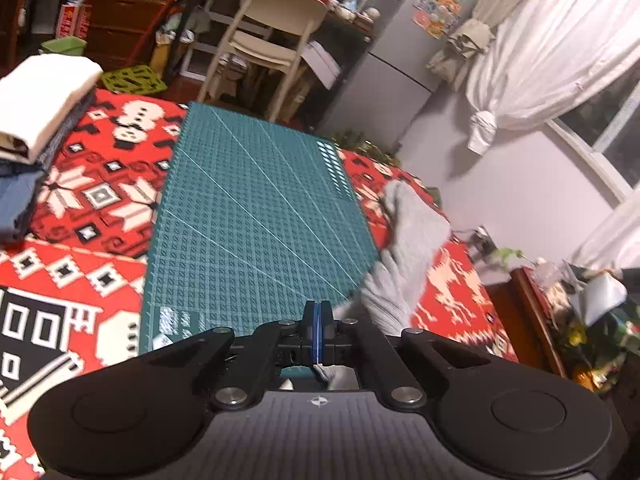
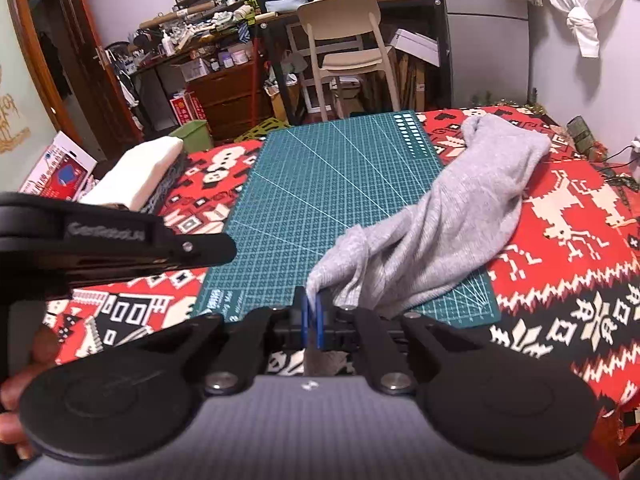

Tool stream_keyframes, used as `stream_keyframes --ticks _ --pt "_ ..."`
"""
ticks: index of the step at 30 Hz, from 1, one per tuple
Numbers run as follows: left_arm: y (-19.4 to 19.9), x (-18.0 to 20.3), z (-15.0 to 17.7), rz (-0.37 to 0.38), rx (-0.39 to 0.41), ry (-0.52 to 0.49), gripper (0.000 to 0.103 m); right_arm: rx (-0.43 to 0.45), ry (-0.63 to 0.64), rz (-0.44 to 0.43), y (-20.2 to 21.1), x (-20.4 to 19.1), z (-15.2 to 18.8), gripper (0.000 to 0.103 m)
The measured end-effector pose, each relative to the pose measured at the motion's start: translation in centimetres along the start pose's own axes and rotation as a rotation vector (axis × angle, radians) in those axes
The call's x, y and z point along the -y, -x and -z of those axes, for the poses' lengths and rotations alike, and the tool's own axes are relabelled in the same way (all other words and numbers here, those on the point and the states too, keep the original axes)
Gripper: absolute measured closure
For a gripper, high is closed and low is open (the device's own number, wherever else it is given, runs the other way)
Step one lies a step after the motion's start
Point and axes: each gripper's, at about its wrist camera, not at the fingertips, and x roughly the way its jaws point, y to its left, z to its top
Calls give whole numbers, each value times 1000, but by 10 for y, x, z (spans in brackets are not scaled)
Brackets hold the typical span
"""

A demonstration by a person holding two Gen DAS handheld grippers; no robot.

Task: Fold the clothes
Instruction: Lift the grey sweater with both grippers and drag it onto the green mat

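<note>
The soft grey knit garment (image 2: 440,216) lies bunched and rumpled, stretched diagonally from the near right part of the teal gridded cutting mat (image 2: 320,184) out onto the red, white and black patterned cloth (image 2: 560,248) that covers the surface. We judge it light, limp and stretchy: it sags into ridges where it is lifted and will not hold an edge by itself, so a pinch on one point will drag the rest behind it. It is not slippery, and the knit should catch on the mat as it slides. Its near corner is drawn up into the right gripper (image 2: 312,312), whose blue-padded jaws are closed on a thin fold of the cloth. A hem or a seam corner seems to us the best place to take hold, with a second grip on a matching corner so the fabric can be spread flat; which part is sleeve or body we cannot tell from this heap. The left gripper (image 1: 319,332) hovers over the near edge of the mat, its jaws pressed together with nothing between them, the grey fabric just to its right. At the far left of the cloth sits a pile of folded clothes (image 1: 36,120), white on top and blue beneath.
</note>
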Motion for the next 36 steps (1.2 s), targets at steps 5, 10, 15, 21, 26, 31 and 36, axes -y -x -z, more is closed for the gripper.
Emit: stream_keyframes --ticks 5,10,15,21,26,31,36 --pt "1 2 9 63 -22 -6 92 -13 -18 6 3 11 1 89" --pt "-10 7 12 70 -41 -6 62 11 -25 46 14 30 0 84" --pt "-36 11 20 47 -91 -17 45 28 -80 89 12 66 -12 81" --pt "-73 18 31 -11 -146 -48 45 29 -120 126 -2 99 -22 81" --pt "-92 26 35 -43 -152 -69 45 15 -143 133 -12 110 -17 81" --pt "-101 28 36 -83 -155 -82 82 -1 -153 131 -22 115 -16 81" --pt "-91 15 29 -108 -133 -39 96 -6 -161 129 -29 115 -14 81"
